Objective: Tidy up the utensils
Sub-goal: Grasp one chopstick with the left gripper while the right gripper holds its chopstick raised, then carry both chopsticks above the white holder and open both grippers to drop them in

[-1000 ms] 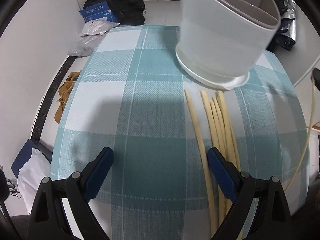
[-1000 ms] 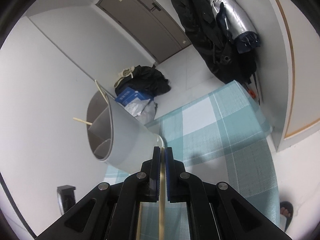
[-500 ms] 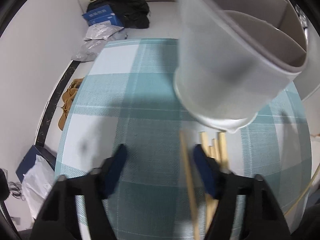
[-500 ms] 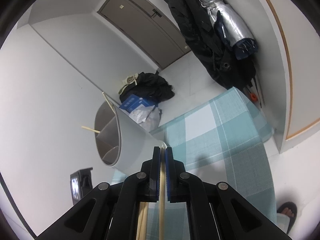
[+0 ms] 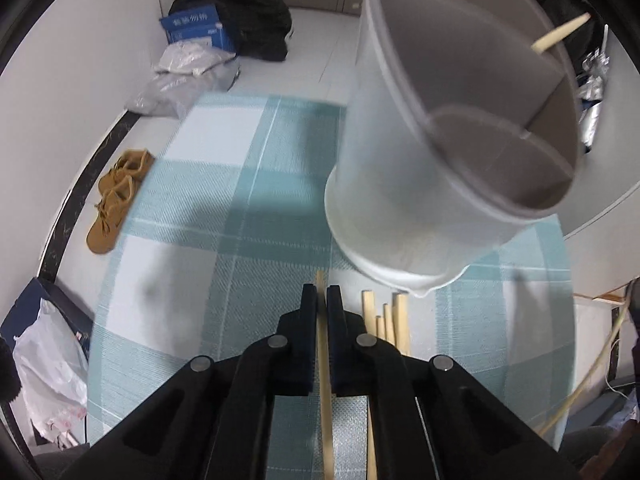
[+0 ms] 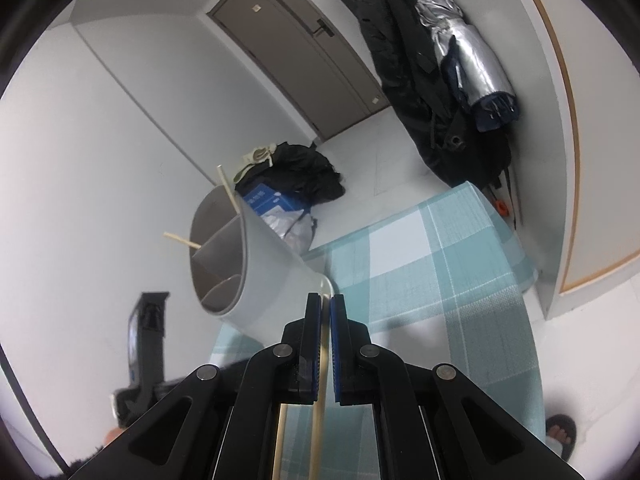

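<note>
My left gripper (image 5: 321,300) is shut on a pale wooden chopstick (image 5: 323,360), whose tip pokes out just past the pads above the teal checked tablecloth (image 5: 192,208). Several more chopsticks (image 5: 394,320) lie on the cloth just to its right. Ahead stands the grey-white divided utensil holder (image 5: 420,200), with two chopsticks (image 5: 560,34) sticking out of it. In the right wrist view my right gripper (image 6: 325,308) is shut on another chopstick (image 6: 320,392), near the base of the holder (image 6: 264,276).
On the floor beyond the table are tan shoes (image 5: 116,196), a blue box (image 5: 196,28), a black bag and plastic bags. Dark coats (image 6: 432,80) hang by a door. A black device (image 6: 148,328) stands left of the holder. A sandalled foot (image 6: 560,432) shows beside the table.
My left gripper has gone from wide open to shut on one chopstick and has risen toward the holder. The right gripper has stayed shut on its chopstick and hardly moved.
</note>
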A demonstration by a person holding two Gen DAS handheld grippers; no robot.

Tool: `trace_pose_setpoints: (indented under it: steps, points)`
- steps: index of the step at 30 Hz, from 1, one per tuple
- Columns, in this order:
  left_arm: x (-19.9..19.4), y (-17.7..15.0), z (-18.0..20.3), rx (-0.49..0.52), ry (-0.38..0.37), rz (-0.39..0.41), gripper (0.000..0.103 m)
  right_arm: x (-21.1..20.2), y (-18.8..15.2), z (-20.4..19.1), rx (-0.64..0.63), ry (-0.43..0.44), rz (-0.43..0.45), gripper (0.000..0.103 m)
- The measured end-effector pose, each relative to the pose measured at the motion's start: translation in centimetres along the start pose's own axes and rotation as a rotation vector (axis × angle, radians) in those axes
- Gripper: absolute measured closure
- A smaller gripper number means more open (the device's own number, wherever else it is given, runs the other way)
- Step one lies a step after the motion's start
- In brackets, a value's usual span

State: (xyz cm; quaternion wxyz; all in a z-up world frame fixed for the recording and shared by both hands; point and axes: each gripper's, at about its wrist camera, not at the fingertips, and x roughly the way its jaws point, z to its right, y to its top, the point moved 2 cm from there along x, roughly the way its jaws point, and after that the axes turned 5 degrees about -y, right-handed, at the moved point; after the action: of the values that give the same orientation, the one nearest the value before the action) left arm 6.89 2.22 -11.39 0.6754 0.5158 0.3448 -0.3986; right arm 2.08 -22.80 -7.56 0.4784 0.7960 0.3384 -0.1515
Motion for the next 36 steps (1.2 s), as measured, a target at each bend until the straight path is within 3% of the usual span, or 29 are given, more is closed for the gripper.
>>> trace_pose_setpoints:
  steps: [5, 9, 13, 22, 31, 36]
  points:
    - [-3.5, -0.4, 0.8, -0.003, -0.059, 0.124, 0.103, -1.2, -0.4, -1.7, -0.093, -0.006, 0.031, 0.099]
    - [-7.9, -0.9, 1.9, 0.059, -0.152, 0.303, 0.103, -2.3, -0.8, -3.6, -0.16, 0.001, 0.063, 0.099]
    - [-9.6, -1.6, 2.2, 0.084, -0.181, 0.359, 0.103, -3.0, -1.5, -5.0, -0.185, 0.014, 0.073, 0.099]
    - [-12.1, -2.4, 2.7, 0.124, -0.22, 0.392, 0.103, -5.4, -2.4, -8.4, -0.274, -0.001, 0.149, 0.099]
    - [-13.6, -2.9, 2.5, 0.137, -0.264, 0.381, 0.103, -6.4, -3.3, -9.6, -0.305, -0.039, 0.167, 0.1]
    - [-14.3, -2.9, 2.9, 0.158, -0.301, 0.334, 0.103, -6.9, -3.5, -10.7, -0.326, -0.034, 0.171, 0.1]
